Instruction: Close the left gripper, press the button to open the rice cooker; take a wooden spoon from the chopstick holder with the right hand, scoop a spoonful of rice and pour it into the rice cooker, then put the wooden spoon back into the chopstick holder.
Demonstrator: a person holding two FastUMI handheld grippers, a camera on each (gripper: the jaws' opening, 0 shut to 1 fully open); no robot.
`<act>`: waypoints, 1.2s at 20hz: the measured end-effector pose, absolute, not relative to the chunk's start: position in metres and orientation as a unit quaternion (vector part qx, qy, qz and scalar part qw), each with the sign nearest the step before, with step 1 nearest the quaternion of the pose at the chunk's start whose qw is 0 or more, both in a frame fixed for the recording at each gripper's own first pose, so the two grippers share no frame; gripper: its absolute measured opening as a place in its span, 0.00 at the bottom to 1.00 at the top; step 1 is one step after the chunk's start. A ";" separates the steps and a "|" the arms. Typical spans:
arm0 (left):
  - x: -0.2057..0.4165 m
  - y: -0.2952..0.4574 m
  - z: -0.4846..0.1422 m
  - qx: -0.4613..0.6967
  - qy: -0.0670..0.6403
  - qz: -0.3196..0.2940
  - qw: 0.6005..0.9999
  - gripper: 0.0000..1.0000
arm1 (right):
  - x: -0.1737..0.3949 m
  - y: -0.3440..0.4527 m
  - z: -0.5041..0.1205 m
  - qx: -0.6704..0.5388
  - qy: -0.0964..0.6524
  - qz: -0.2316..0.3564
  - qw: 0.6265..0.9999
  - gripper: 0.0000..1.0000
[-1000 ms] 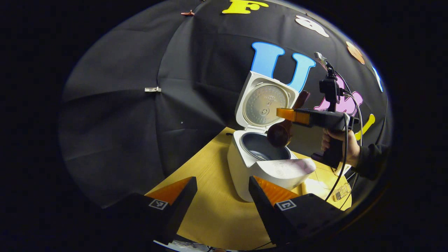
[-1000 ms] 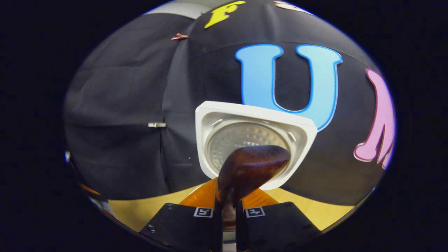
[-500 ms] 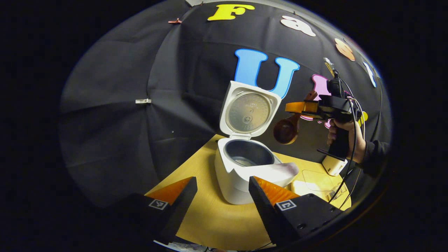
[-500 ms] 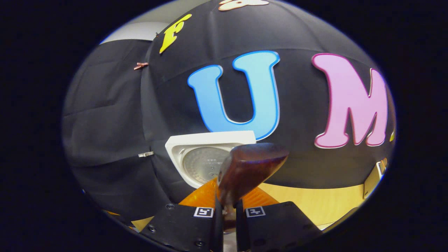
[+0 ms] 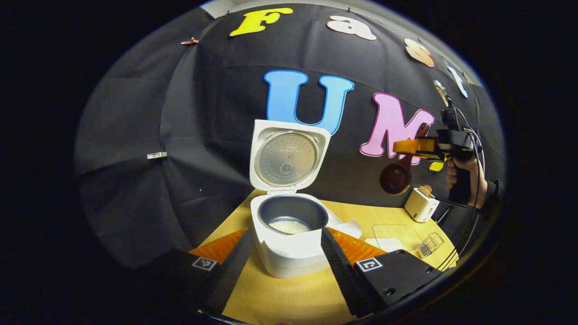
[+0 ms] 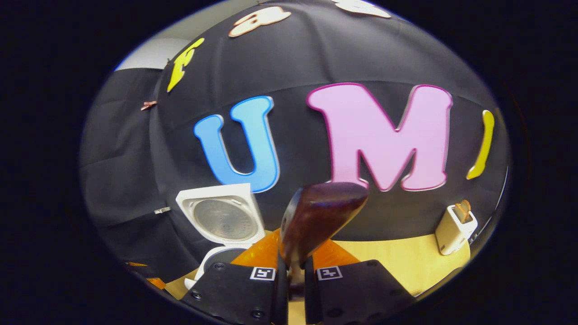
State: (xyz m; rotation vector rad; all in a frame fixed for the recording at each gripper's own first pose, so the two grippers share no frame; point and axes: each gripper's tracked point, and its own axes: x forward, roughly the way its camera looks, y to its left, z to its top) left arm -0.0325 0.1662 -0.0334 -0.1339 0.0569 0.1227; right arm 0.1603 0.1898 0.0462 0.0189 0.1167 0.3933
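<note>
Right gripper view: wooden spoon (image 6: 318, 216) handle hidden between fingers (image 6: 253, 289).

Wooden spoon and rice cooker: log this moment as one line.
rice cooker: lid up, rice inside | wooden spoon: in right gripper, aloft beside chopstick holder | left gripper: open

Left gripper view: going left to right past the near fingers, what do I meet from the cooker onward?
Open rice cooker with rice inside → wooden spoon bowl hanging in the air → white chopstick holder on the table → right gripper body and the hand holding it.
</note>
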 end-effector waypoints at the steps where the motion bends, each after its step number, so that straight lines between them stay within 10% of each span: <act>1: -0.029 0.160 -0.031 -0.064 0.028 0.058 0.996 0.95 | 0.162 0.173 0.046 0.014 0.059 0.184 0.981 0.19; 24: -0.012 0.057 -0.020 -0.050 0.067 0.079 0.993 0.96 | 0.127 -0.184 -0.062 0.139 0.139 -0.039 0.980 0.18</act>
